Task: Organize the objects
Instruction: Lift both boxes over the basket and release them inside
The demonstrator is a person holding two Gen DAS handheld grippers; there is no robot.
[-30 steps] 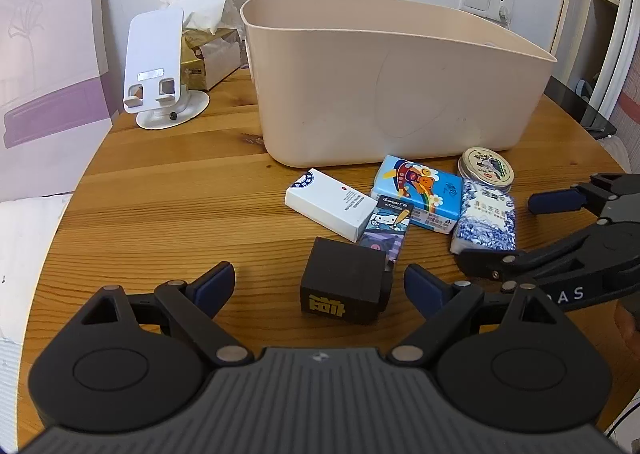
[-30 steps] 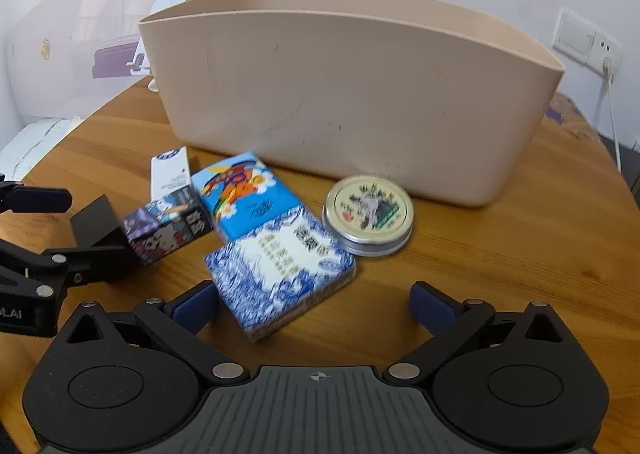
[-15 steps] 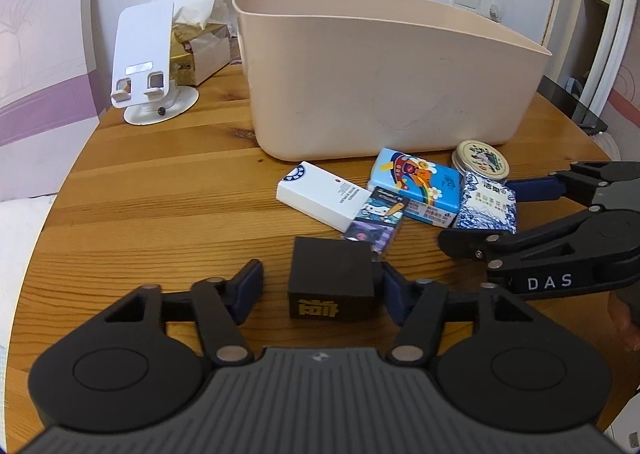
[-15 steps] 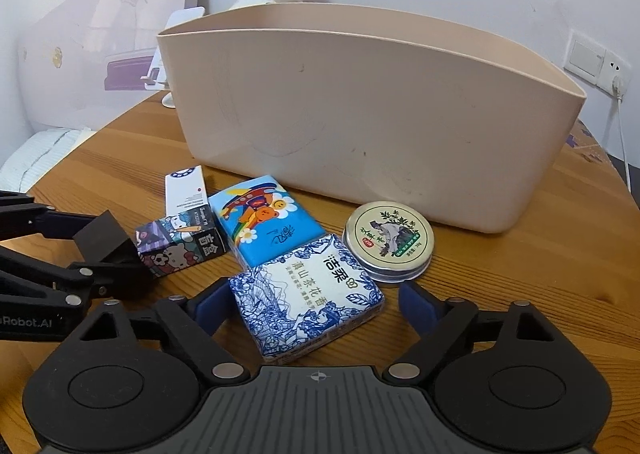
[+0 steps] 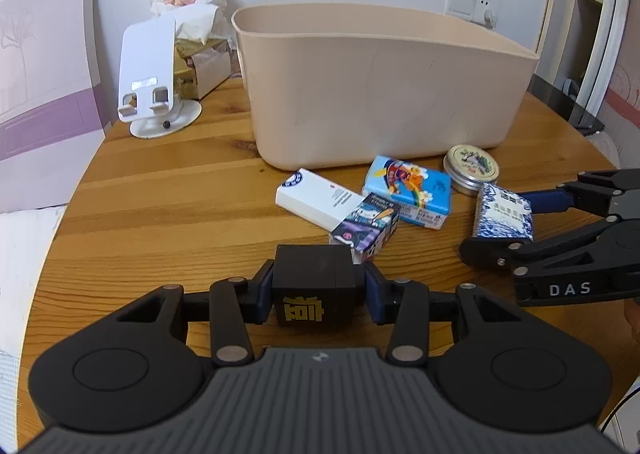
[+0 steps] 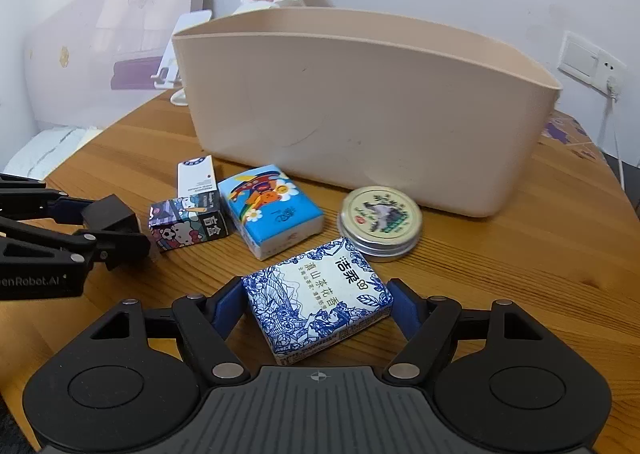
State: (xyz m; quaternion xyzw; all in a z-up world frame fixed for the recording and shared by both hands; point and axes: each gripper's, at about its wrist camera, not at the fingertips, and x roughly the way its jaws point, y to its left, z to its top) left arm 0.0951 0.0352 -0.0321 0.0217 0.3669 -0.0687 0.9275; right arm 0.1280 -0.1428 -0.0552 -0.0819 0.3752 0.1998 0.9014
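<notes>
- Left tongs (image 5: 314,296) are closed on one black cube (image 5: 314,286), pads pressed to both its sides, low over the wooden surface (image 5: 160,194).
- Right tongs (image 6: 316,308) bracket one blue-and-white tissue pack (image 6: 320,298); both pads are at its sides, though whether they press it I cannot tell.
- One beige bin (image 6: 360,106) stands behind.
- In front of the bin lie four loose things: one white box (image 5: 316,200), one cartoon box (image 6: 188,224), one blue tissue pack (image 6: 272,210), one round tin (image 6: 380,216).
</notes>
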